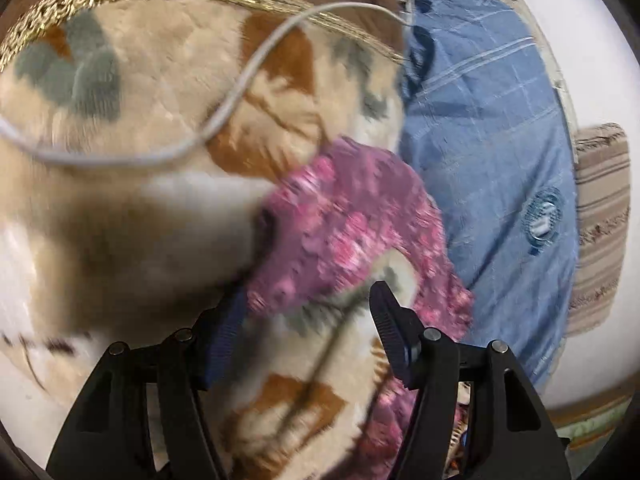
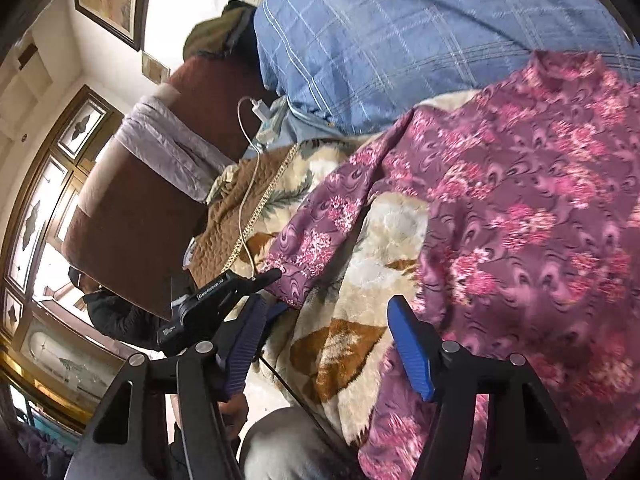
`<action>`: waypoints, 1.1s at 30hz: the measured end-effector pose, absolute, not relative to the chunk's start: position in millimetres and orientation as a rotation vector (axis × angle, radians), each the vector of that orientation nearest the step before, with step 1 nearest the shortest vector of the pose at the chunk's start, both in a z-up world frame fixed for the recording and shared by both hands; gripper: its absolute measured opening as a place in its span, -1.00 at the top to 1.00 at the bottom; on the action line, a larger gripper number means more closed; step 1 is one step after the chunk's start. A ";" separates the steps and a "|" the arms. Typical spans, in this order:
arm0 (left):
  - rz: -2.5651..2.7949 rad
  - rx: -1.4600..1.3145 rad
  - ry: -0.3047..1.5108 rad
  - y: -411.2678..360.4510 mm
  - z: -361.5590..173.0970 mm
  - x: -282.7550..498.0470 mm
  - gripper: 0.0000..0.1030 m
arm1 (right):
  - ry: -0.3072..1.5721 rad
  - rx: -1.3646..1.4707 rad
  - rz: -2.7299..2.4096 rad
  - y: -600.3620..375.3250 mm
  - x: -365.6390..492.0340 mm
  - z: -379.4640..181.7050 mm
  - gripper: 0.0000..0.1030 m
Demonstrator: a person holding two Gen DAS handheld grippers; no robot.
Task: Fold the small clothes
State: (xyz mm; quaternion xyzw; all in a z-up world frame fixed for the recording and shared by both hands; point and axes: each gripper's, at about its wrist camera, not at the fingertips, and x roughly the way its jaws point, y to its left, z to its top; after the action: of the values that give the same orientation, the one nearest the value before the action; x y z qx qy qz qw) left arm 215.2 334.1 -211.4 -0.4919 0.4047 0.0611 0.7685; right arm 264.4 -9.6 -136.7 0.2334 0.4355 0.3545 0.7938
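Observation:
A purple garment with a pink flower print (image 2: 520, 220) lies spread on a beige plush blanket (image 2: 360, 240). Its sleeve (image 2: 316, 236) runs left and down to a cuff. My right gripper (image 2: 328, 302) is open just over the blanket, and its right pad stands beside the garment's body. A black finger (image 2: 240, 285) of my left gripper lies at the cuff. In the left wrist view the same garment (image 1: 340, 216) is blurred. There my left gripper (image 1: 310, 292) is open, with the garment's edge and blanket (image 1: 160, 100) between the fingers and no pad pressing.
A blue checked cloth (image 1: 480, 120) (image 2: 380, 40) lies behind the garment. A white cable (image 1: 248, 76) (image 2: 246, 184) crosses the blanket to a charger (image 2: 260, 106). A striped cushion (image 1: 600, 220) sits far right. Brown upholstery (image 2: 132, 220) and a person's grey-clad knee (image 2: 288, 440) are at the left and bottom.

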 end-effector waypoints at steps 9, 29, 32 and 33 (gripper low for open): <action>0.146 -1.015 0.953 331.8 -220.9 248.1 0.22 | 0.994 0.486 0.782 23.8 290.8 -156.7 -0.24; -0.274 -1.173 0.788 272.4 -135.8 181.6 0.90 | 1.142 0.960 0.817 3.3 355.8 -193.5 -0.37; -0.306 -1.176 0.789 255.1 -132.6 182.5 0.90 | 1.212 0.868 0.842 18.0 347.3 -195.8 -0.36; -0.319 -1.162 0.798 247.9 -128.8 180.4 0.90 | 1.230 0.846 0.848 20.7 344.5 -196.3 -0.30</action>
State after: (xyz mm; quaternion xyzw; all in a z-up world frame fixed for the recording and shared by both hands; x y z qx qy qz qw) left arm 180.4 247.9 -128.8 -0.5319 0.3651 -0.1461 0.7500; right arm 344.5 20.7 -196.3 0.3731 0.5421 0.3740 0.6535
